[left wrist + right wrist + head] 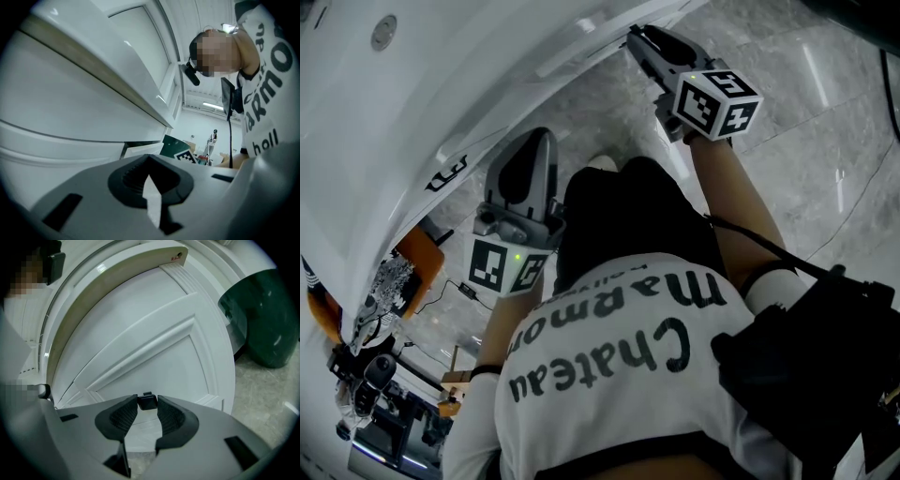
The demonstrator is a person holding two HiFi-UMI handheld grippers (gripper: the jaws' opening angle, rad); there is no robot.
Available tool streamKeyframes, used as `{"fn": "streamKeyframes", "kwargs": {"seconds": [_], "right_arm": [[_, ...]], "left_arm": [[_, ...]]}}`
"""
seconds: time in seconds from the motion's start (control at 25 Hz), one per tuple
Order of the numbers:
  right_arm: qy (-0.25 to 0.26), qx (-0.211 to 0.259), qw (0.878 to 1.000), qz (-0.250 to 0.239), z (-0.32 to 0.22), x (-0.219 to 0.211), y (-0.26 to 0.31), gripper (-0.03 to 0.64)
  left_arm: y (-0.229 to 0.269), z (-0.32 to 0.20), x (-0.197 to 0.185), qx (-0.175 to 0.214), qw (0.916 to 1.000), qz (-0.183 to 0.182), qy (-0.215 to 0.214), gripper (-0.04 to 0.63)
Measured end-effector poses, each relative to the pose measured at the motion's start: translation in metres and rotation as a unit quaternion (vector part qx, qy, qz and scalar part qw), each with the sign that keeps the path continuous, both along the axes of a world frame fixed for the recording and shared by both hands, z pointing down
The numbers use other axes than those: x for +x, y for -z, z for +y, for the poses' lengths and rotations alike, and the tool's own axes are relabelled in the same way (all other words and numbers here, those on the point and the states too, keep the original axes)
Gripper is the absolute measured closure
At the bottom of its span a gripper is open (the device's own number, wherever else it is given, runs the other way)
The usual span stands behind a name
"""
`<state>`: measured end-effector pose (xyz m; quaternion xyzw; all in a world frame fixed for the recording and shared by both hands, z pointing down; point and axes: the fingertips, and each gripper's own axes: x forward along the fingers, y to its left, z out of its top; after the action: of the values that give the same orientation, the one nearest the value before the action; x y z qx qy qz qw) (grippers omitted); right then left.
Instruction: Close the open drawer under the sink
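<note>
The white cabinet point(487, 84) under the sink fills most of each view. Its panelled drawer point(154, 348) stands out from the carcass, with the beige top edge of its front exposed, so it is judged to be open. A dark green bin point(265, 319) stands on the floor just beside the drawer's far corner, apparently apart from it.

The right gripper point(147, 404) points slightly down at the drawer front. Its fingers point(173, 418) stand a little apart, with a small black knob point(147, 401) between their tips. The tips appear to press it on both sides. The left gripper point(150, 159) hangs beside the cabinet with its fingers together and nothing between them.

The step in hand looks like pushing the drawer home. A good push runs straight along the drawer's travel, square to the front. The knob is small and is held only at the fingertips, so a slanted push could let them slip off or rack the drawer on its runners. A slow, even pressure suits best, easing off near the end so the front meets the carcass softly. The left gripper and the person's knees should keep clear of the closing gap.
</note>
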<state>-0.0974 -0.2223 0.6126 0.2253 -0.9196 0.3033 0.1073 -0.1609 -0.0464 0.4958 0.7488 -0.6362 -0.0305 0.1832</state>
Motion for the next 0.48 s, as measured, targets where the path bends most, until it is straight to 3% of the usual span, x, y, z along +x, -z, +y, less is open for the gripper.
{"fn": "streamKeyframes", "kwargs": {"seconds": [0.48], "right_arm": [[-0.011, 0.009, 1.000, 0.013, -0.009, -0.009, -0.002, 0.477]], "left_arm": [[-0.004, 0.005, -0.010, -0.004, 1.0000, 0.000, 0.002, 0.588]]}}
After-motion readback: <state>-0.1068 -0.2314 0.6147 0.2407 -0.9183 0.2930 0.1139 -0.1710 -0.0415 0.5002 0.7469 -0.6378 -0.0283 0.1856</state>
